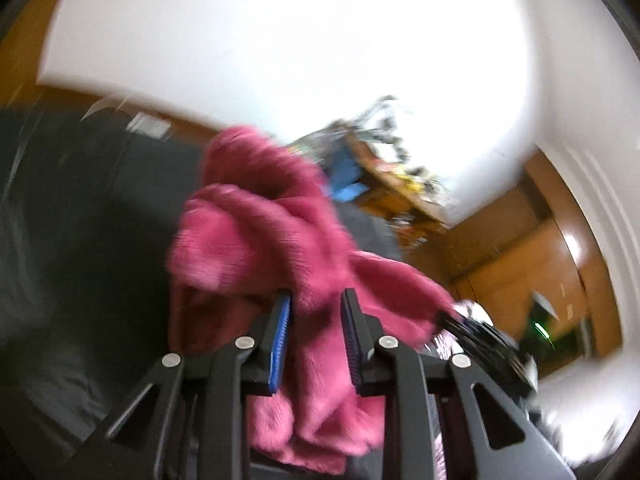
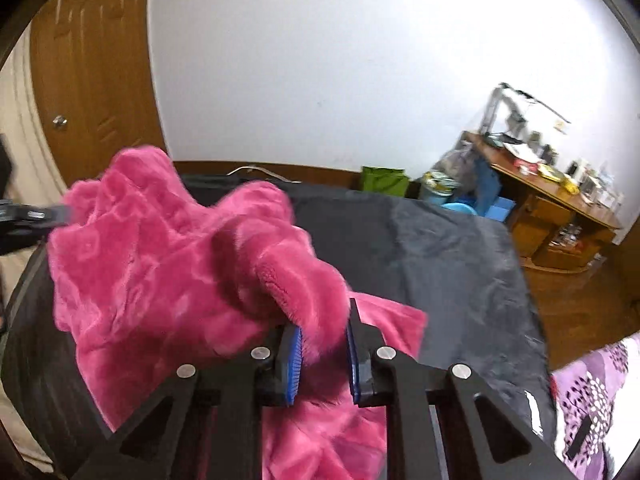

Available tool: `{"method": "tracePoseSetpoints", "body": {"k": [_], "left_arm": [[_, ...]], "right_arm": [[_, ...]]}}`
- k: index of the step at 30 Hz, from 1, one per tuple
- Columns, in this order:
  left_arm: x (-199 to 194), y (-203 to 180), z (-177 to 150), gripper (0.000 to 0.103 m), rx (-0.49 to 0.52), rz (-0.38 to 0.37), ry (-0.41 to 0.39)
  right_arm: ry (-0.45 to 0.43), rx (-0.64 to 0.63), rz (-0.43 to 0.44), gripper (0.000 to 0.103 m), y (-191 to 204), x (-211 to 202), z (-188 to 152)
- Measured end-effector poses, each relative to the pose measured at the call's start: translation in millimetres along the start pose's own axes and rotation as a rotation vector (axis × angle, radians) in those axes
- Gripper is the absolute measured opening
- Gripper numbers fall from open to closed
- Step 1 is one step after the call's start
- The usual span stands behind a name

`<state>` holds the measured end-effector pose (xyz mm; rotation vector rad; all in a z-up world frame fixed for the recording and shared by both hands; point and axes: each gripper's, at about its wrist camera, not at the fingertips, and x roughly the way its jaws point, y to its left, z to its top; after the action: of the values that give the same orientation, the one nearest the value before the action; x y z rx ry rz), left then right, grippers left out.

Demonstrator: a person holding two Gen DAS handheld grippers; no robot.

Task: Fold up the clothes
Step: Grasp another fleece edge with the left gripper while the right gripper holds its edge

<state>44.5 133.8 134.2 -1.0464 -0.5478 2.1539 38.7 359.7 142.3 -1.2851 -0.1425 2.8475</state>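
Observation:
A fluffy pink garment hangs bunched in the air above a dark grey sheet. My left gripper is shut on a fold of it, fabric filling the gap between the blue pads. My right gripper is shut on another fold of the same pink garment, with more cloth draping down below it. In the right wrist view the left gripper shows at the far left, on the garment's edge. In the left wrist view the right gripper shows at the garment's right end. The left view is motion-blurred.
The dark grey sheet covers a bed or table. A purple patterned cloth lies at the right. A cluttered wooden desk stands by the white wall, with a green bag and blue bins. A wooden door is at left.

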Motion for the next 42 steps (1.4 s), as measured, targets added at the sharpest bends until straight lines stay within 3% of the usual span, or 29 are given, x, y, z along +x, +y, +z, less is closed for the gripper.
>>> {"method": "tracePoseSetpoints", "body": {"k": [5,9,12,14,16,17,18,19,21,25,28,34,38,39,42], "left_arm": [[-5,-73,-37,0.026,0.203,0.011,0.037],[19,-71,-36,0.028,0.122,0.105,0.026],[9,-39,-44,0.055,0.011,0.187,-0.004],[-3,-10,-54,0.074,-0.095,0.197,-0.048],[-11,7,-55,0.078,-0.148,0.217,-0.073],[-14,14,-55,0.079,-0.166,0.232,-0.08],[-15,20,-54,0.08,-0.178,0.244,-0.08],[-14,25,-53,0.08,-0.188,0.257,-0.071],[-9,37,-51,0.081,-0.2,0.285,-0.051],[11,67,-41,0.082,-0.242,0.331,0.003],[27,93,-31,0.082,-0.28,0.349,0.037],[58,138,-9,0.082,-0.341,0.338,0.12],[87,159,-2,0.082,-0.376,0.299,0.199],[95,163,-2,0.082,-0.379,0.288,0.217],[116,171,-1,0.082,-0.394,0.269,0.263]], "right_arm": [[0.098,0.059,0.017,0.02,-30,-9,-52],[0.176,0.081,0.02,0.02,-51,-10,-98],[0.193,0.126,0.047,0.02,-57,-27,-126],[0.173,0.165,0.1,0.02,-72,-29,-130],[0.138,0.183,0.142,0.023,-85,-28,-122],[0.114,0.186,0.147,0.027,-89,-29,-114],[0.093,0.19,0.161,0.042,-94,-27,-105],[0.074,0.198,0.176,0.069,-98,-25,-95],[0.024,0.22,0.205,0.079,-106,-21,-73],[-0.023,0.197,0.247,0.079,-103,-8,-24],[-0.004,0.134,0.278,0.079,-89,21,11],[0.144,0.103,0.356,0.079,-61,106,50],[0.237,0.171,0.485,0.078,-52,146,49],[0.251,0.175,0.526,0.074,-49,149,47],[0.303,0.2,0.636,0.046,-40,154,37]]}}
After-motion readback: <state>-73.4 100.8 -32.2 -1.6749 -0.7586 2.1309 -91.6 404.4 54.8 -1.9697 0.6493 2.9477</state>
